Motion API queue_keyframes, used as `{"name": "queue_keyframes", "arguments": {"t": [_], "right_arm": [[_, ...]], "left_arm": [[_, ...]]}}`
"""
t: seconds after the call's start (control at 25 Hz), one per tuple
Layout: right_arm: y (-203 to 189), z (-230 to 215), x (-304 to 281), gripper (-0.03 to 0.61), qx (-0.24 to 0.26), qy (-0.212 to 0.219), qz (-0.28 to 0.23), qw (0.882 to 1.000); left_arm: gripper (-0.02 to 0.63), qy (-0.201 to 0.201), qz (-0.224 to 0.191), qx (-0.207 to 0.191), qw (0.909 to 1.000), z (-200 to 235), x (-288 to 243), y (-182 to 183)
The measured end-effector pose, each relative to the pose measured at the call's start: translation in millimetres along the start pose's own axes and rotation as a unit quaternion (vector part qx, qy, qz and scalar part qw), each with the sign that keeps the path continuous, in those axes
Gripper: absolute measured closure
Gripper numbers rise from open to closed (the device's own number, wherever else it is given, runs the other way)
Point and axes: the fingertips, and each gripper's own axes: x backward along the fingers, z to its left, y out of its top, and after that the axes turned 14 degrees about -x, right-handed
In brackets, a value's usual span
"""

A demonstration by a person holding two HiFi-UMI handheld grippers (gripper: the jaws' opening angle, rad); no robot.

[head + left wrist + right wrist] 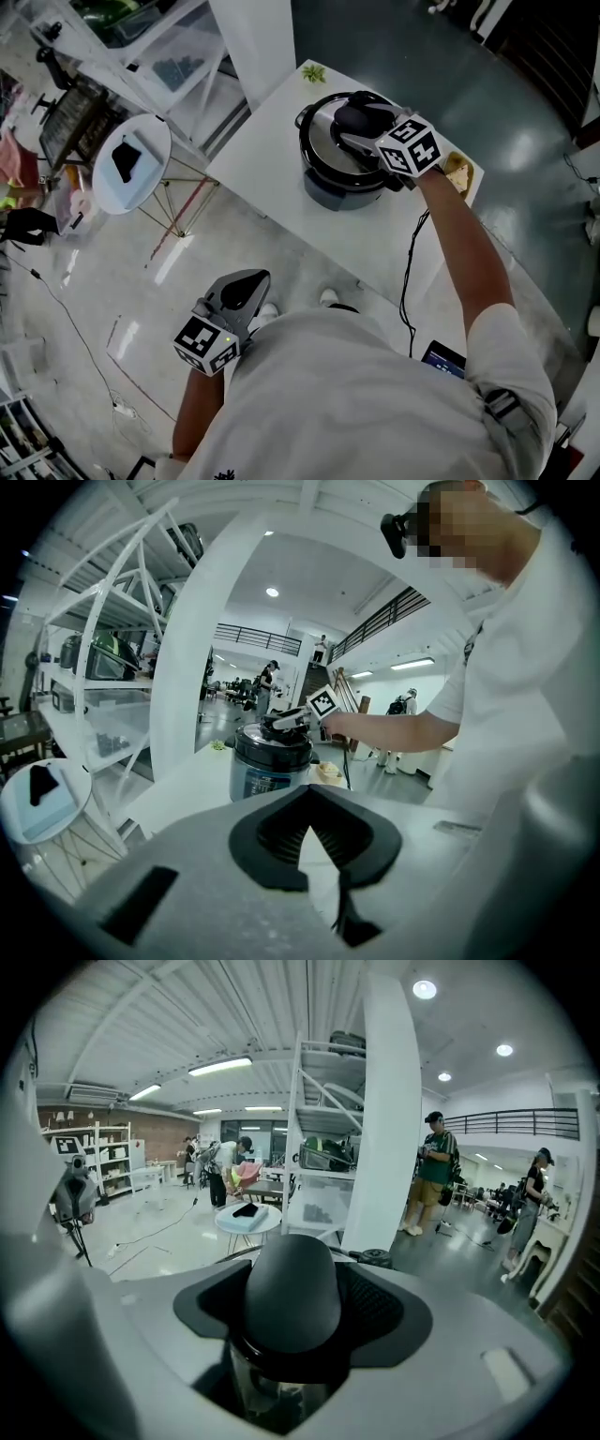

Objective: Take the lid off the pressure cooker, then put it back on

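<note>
The pressure cooker (339, 184) stands on the white table (272, 141), its steel lid (322, 139) seated on top. My right gripper (354, 127) is over the lid, and the lid's black handle (292, 1299) sits between its widely spread jaws. I see no pad pressing on the handle, so this gripper is open around it. The left gripper view shows the cooker (270, 767) from the side with the right gripper (287, 721) on top. My left gripper (247, 280) hangs low by the person's side, away from the table, with its tips together and nothing in it.
A round white side table (131, 165) with a dark object on it stands to the left. A white pillar (259, 45) and shelving rise behind the table. A black cable (410, 270) runs off the table's near edge. A yellowish item (457, 171) lies near the right edge. People stand in the background.
</note>
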Motion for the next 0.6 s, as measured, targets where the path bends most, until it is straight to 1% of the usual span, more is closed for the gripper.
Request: {"name": "queue_keyframes", "arguments": {"t": [0.04, 0.12, 0.16, 0.24, 0.6], "right_arm": [[-2, 1, -2, 0.246, 0.004, -0.003, 0.012, 1.000], [-4, 2, -7, 0.268, 0.014, -0.011, 0.032, 0.999], [-5, 3, -9, 0.265, 0.015, -0.015, 0.036, 0.999], [-3, 2, -11, 0.284, 0.011, -0.021, 0.035, 0.999], [-4, 1, -9, 0.287, 0.011, -0.026, 0.025, 0.999]], "left_arm": [[0.607, 0.002, 0.001, 0.000, 1.0000, 0, 0, -1], [0.607, 0.004, 0.003, 0.000, 1.0000, 0, 1, -3], [0.607, 0.005, 0.004, -0.001, 1.0000, 0, 2, -4], [0.607, 0.007, 0.007, -0.002, 1.0000, 0, 4, -5], [0.607, 0.006, 0.007, -0.009, 0.9999, 0, 16, -10]]}}
